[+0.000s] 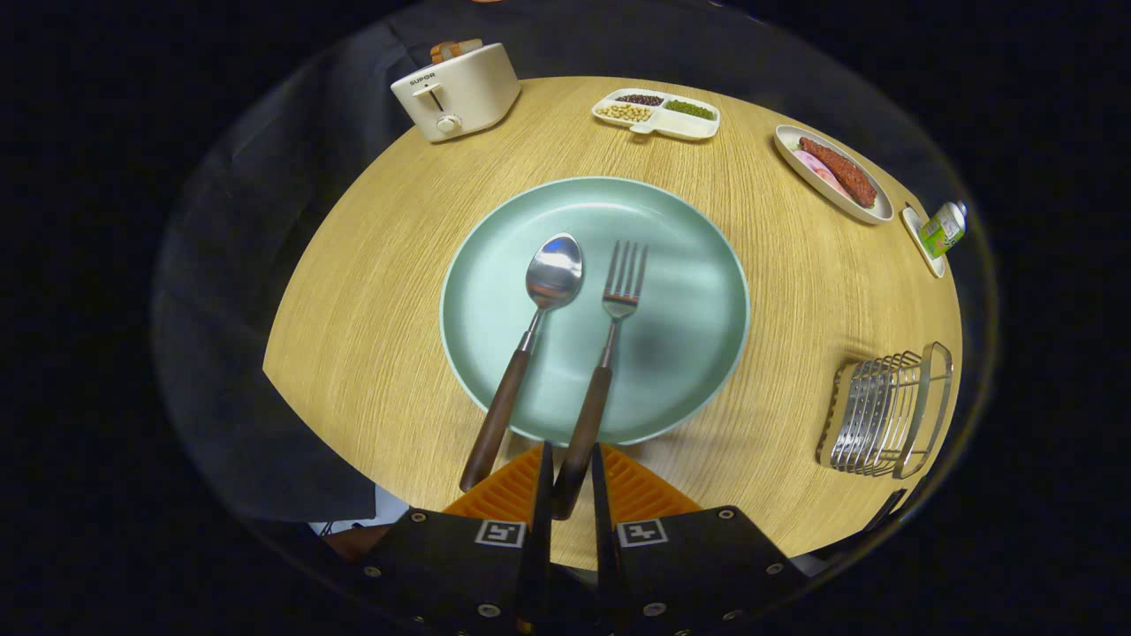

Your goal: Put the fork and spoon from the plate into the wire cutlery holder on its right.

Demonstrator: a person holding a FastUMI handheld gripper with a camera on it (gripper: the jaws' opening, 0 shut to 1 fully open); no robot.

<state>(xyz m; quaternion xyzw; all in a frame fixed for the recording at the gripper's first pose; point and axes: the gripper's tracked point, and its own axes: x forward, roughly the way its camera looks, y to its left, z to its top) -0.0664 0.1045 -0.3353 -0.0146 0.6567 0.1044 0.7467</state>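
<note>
A pale green plate (pixel 689 265) lies on the round wooden table. On it rest a spoon (pixel 539 309) and, to its right, a fork (pixel 610 344), both with dark wooden handles that stick out over the plate's near rim. My gripper (pixel 570 481) is at the near end of the fork's handle, which fills the narrow gap between the fingers, and both fingers press on it. The fork's tines still rest on the plate. The spoon's handle lies just left of the left finger. The wire cutlery holder (pixel 888 411) stands to the right of the plate.
A cream toaster (pixel 455 88) stands at the table's far left. At the far side are a divided dish of beans (pixel 656 113), an oval dish with sausage (pixel 835 172) and a small green bottle (pixel 941 228). The table's near edge runs just under the fingers.
</note>
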